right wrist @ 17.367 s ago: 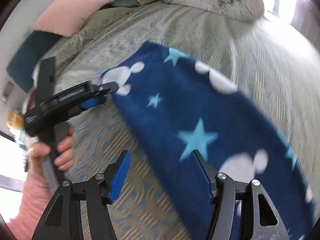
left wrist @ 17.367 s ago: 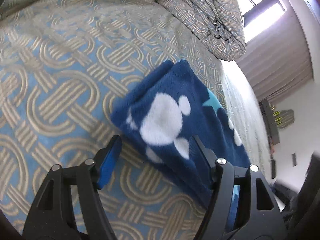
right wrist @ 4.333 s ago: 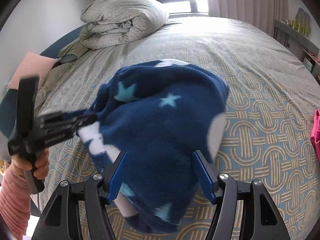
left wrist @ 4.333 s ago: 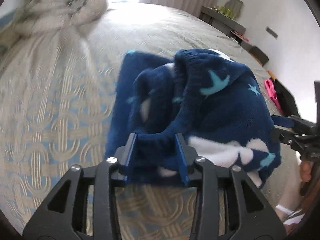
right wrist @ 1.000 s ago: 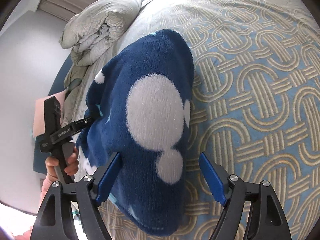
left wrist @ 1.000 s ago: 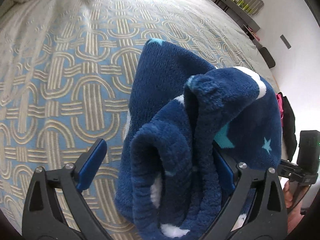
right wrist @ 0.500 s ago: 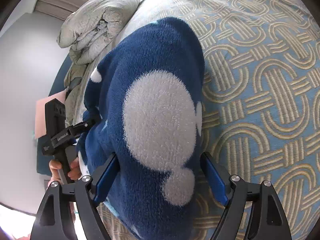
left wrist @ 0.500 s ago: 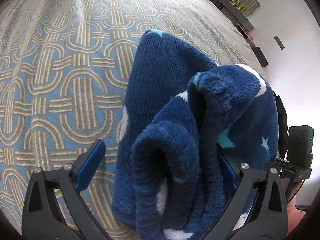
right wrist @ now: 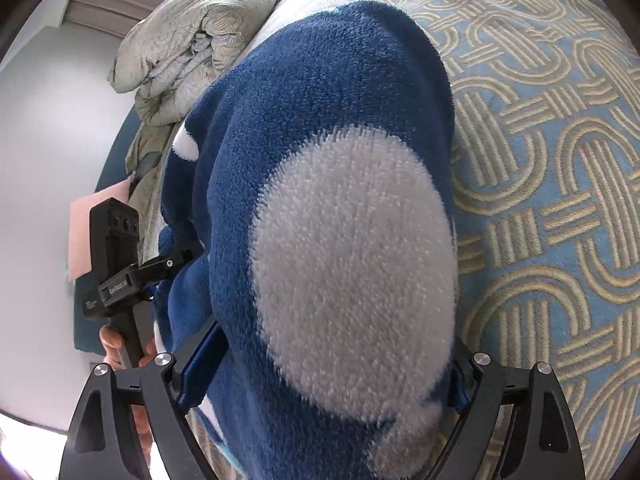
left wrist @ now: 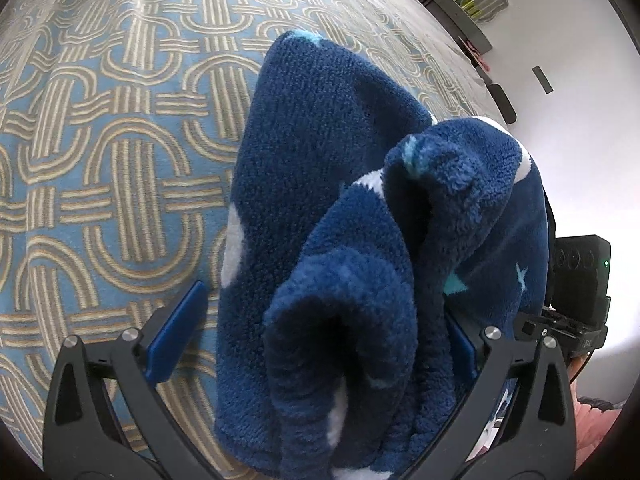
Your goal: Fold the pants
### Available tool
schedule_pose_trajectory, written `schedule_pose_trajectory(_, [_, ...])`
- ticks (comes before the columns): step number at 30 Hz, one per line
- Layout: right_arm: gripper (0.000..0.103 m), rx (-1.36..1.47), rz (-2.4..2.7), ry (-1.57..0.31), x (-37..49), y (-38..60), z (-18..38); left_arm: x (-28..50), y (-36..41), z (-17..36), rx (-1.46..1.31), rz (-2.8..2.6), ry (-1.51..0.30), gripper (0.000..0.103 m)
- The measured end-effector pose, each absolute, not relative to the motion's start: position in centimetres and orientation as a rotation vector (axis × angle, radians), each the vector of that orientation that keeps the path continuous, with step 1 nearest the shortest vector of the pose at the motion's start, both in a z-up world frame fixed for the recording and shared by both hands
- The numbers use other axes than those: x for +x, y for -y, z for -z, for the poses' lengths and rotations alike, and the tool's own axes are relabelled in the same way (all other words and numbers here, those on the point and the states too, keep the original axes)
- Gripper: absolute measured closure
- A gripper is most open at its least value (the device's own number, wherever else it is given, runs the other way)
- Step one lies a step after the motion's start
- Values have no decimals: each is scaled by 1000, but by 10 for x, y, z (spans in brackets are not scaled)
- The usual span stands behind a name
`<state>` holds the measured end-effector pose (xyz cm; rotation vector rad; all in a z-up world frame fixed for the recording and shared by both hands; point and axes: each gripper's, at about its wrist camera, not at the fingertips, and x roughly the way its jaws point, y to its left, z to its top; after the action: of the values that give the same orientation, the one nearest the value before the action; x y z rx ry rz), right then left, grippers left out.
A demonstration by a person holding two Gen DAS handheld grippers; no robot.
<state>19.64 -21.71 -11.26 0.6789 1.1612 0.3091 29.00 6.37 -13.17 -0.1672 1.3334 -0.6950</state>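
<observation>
The dark blue fleece pants (left wrist: 320, 140), patterned with white blobs and light stars, lie folded in a thick bundle on the bed. My left gripper (left wrist: 322, 300) straddles one end of the bundle with its jaws wide. Its left pad (left wrist: 176, 332) stands just clear of the fabric, and the right pad is hidden behind it. My right gripper (right wrist: 336, 336) straddles the other end of the pants (right wrist: 320, 100). Its jaws are opening, and the fleece fills the space between them. Each gripper shows in the other's view, the right gripper (left wrist: 576, 320) and the left gripper (right wrist: 120, 264).
The bedspread (left wrist: 100, 160) is blue with beige interlocking loops and stretches around the pants (right wrist: 560, 160). A folded duvet (right wrist: 192, 40) and a pink pillow (right wrist: 80, 232) lie at the head end. A hand (right wrist: 116, 344) holds the left gripper. A wall shelf (left wrist: 452, 12) stands beyond the bed.
Both grippers have come closer to the bundle, which now fills more of each view. The right jaws have spread a little wider around it.
</observation>
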Motion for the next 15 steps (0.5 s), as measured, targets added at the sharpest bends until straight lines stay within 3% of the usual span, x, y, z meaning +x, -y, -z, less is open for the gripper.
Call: schedule_pose_trajectory(15, [9,720,-303,-1131,197,224,124,282,-52,135,-164,711,-1257,0])
